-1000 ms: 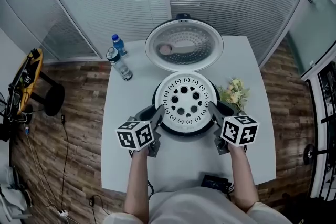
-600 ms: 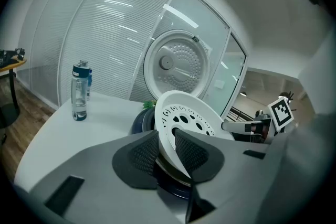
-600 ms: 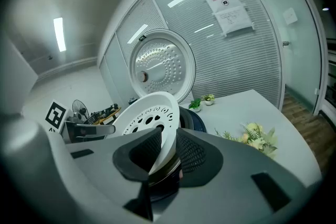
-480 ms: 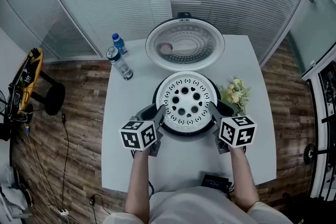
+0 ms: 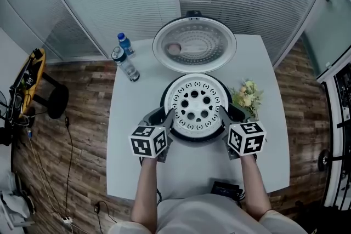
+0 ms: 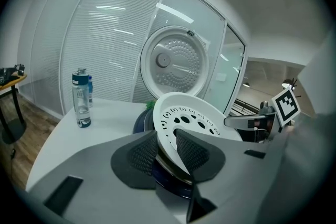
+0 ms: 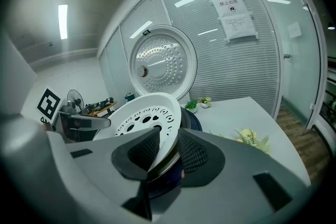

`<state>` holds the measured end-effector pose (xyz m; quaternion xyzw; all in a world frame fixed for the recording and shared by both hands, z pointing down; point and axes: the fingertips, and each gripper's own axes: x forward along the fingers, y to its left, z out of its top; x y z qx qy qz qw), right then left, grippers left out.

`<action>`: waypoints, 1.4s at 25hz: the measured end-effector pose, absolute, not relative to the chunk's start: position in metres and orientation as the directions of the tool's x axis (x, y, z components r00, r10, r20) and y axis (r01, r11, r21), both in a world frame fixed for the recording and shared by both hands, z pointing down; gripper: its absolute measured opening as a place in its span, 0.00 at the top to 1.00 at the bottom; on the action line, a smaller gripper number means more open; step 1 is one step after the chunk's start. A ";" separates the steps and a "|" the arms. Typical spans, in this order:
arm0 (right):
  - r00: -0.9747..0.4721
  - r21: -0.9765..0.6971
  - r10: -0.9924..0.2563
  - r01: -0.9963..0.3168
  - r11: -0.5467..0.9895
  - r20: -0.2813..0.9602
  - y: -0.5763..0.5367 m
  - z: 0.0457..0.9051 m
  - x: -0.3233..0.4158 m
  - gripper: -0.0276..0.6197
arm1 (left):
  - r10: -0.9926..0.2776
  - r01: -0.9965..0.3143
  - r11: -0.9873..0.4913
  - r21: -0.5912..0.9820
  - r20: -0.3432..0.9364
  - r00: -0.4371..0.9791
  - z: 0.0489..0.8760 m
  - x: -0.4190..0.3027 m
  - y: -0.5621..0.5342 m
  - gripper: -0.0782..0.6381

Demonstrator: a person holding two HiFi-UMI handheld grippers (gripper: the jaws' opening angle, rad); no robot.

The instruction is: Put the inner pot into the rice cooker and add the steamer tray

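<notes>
We were releasing the steamer tray (image 5: 196, 106), seated atop the rice cooker (image 5: 192, 139): the left gripper (image 6: 167, 150) and right gripper (image 7: 169, 149) had just been opening, its rim between loosened jaws, so next, we judged, came widening further and backing away.

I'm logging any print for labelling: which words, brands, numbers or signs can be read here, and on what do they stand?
No text reads clearly.
White paper notice on the glass wall: printed lines, too small to read.
Clear plastic water bottle with a blue cap: label too blurred to read.
Black-and-white marker cubes: square patterns only, no words.
</notes>
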<state>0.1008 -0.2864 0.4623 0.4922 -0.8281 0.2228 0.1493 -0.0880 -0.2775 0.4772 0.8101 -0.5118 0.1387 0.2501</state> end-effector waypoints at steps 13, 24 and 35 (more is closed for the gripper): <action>-0.382 -0.032 -0.785 -0.906 0.422 0.488 -0.290 0.466 0.099 0.77 | -0.783 -0.932 -0.359 0.057 0.525 0.334 0.482 -0.090 -0.279 0.70; -0.358 0.011 -0.797 -0.910 0.415 0.486 -0.289 0.464 0.102 0.77 | -0.784 -0.923 -0.383 -0.035 0.541 0.305 0.485 -0.087 -0.278 0.68; -0.471 -0.241 -0.803 -0.881 0.407 0.366 -0.272 0.434 0.105 0.79 | -0.821 -0.937 -0.341 0.074 0.462 0.336 0.463 -0.091 -0.268 0.68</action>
